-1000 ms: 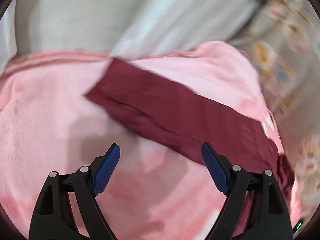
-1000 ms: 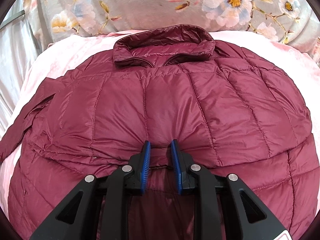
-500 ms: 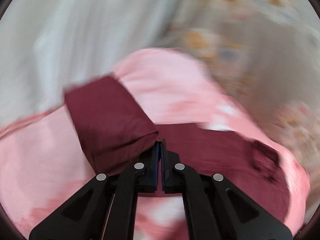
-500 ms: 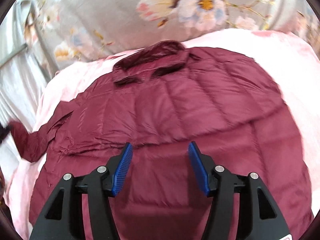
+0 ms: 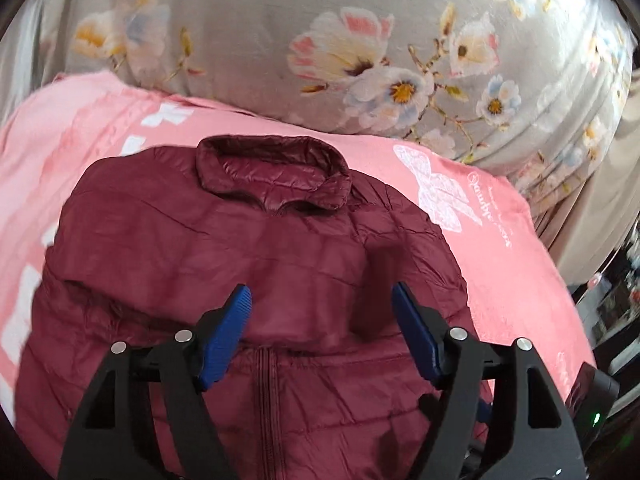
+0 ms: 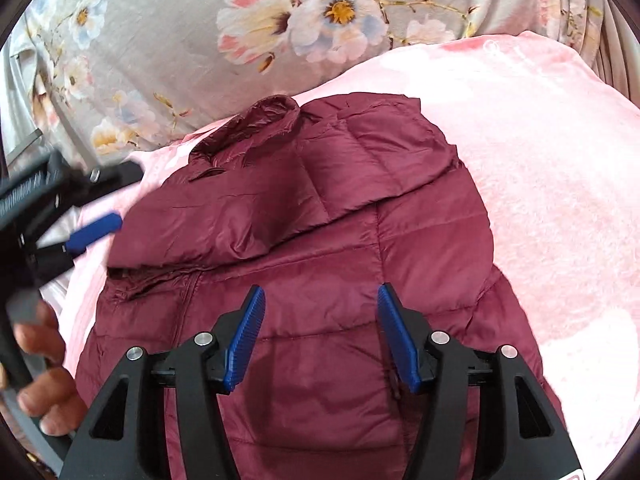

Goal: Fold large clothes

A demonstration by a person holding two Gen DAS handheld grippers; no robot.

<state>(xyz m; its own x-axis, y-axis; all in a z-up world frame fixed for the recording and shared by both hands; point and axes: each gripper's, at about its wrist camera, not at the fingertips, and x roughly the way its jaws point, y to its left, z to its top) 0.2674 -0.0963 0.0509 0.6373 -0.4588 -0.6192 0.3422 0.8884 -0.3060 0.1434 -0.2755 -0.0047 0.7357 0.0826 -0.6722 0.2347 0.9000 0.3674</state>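
Only right cam shows hand [image 6: 44, 364] w/ left tool [image 6: 94, 232] opening, empty; right tool [image 6: 320, 328] open, empty.

My jacket [image 5: 248, 264] runs off the near edge in both views, so the hem's a no-show. My left tongs [image 6: 92, 232] are smeared with blur at the left edge of the right-hand view, and my hand [image 6: 40, 364] there is half cut off. Stuff at far right [image 5: 612, 300] is too tiny to make out.
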